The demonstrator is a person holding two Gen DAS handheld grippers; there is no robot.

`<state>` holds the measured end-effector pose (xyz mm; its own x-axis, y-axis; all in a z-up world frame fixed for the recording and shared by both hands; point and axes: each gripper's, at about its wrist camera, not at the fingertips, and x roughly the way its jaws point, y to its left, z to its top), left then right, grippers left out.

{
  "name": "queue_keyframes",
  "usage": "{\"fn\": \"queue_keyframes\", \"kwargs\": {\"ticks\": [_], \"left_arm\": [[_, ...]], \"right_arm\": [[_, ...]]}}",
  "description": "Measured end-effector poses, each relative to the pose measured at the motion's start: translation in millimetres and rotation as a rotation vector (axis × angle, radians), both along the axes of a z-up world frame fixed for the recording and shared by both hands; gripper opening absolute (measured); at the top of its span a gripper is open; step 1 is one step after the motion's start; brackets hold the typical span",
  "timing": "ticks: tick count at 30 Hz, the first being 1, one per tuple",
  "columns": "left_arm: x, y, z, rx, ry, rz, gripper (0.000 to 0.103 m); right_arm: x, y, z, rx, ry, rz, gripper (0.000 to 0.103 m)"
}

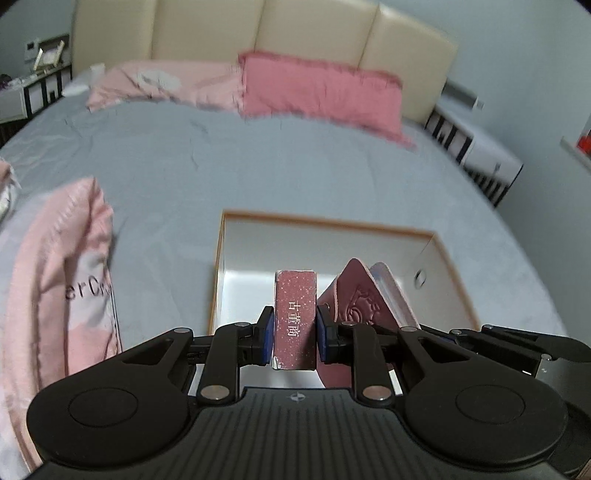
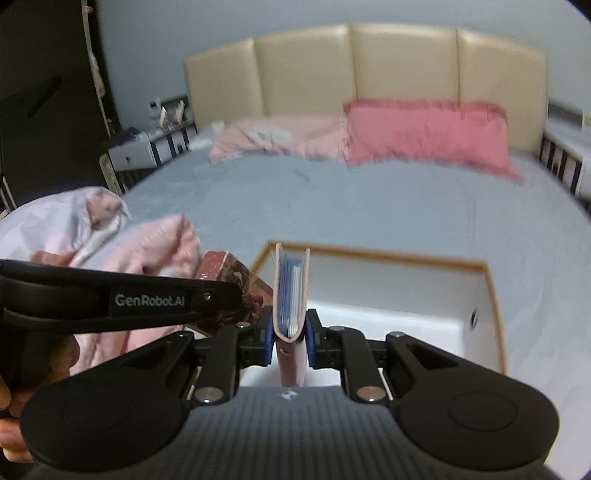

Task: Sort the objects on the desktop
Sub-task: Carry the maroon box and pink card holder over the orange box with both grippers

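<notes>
Above a grey bed (image 1: 258, 177), two handheld tools hang over an open white box (image 1: 332, 236) with a tan rim; the box sits on the sheet near the foot of the bed.

From the left wrist view, the left tool (image 1: 294, 334) is clenched on a small red box (image 1: 295, 317); its blue pads (image 1: 268, 338) press both long sides, the jaws only narrowly apart; the red box stands upright between them, speckled, with white characters down its face; it is held above the white box, not resting in it. Just right of it shows a pink wallet (image 1: 354, 295) with an embossed pattern, tilted.

From the right wrist view, the right tool (image 2: 290, 338) is clamped on that wallet (image 2: 290, 295); the jaws stand narrow, the pads touching both covers; the wallet is held on edge, its open end toward the camera, blue card edges showing inside; it too is above the white box (image 2: 406, 273). At left, the black body of the left tool (image 2: 232, 295) crosses the view, marked "GenRobot.AI", with the red box (image 2: 229, 269) in its grip; a hand (image 2: 14, 424) shows at the lower left edge.

Beyond, blurred: a dark pink pillow (image 1: 321, 92) and a pale pink pillow (image 1: 166, 83) against a cream headboard (image 1: 258, 29); a crumpled pink quilt (image 1: 62, 280) lies at the bed's left side.
</notes>
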<state>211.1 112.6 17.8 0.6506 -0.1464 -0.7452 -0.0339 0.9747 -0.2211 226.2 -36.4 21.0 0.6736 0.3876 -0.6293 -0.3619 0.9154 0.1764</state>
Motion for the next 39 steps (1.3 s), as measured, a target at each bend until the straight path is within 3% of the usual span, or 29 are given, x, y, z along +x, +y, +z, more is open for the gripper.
{"fn": "queue_keyframes", "kwargs": {"ticks": [4,10,18,24,39], "left_arm": [[14,0,-25,0.031,0.086,-0.011,0.025],[21,8,-48,0.062,0.161,-0.01,0.025],[22,9,-64,0.102,0.206,-0.052,0.025],[16,-2,-67,0.184,0.187,-0.068,0.025],[3,26,-66,-0.039,0.15,-0.077,0.029]], "right_arm": [[17,-2,-28,0.029,0.109,0.0,0.017],[27,7,-55,0.041,0.191,0.022,0.017],[36,-5,-69,0.096,0.265,-0.03,0.017],[37,-4,-69,0.107,0.28,-0.029,0.017],[33,6,-65,0.082,0.268,-0.013,0.018]]}}
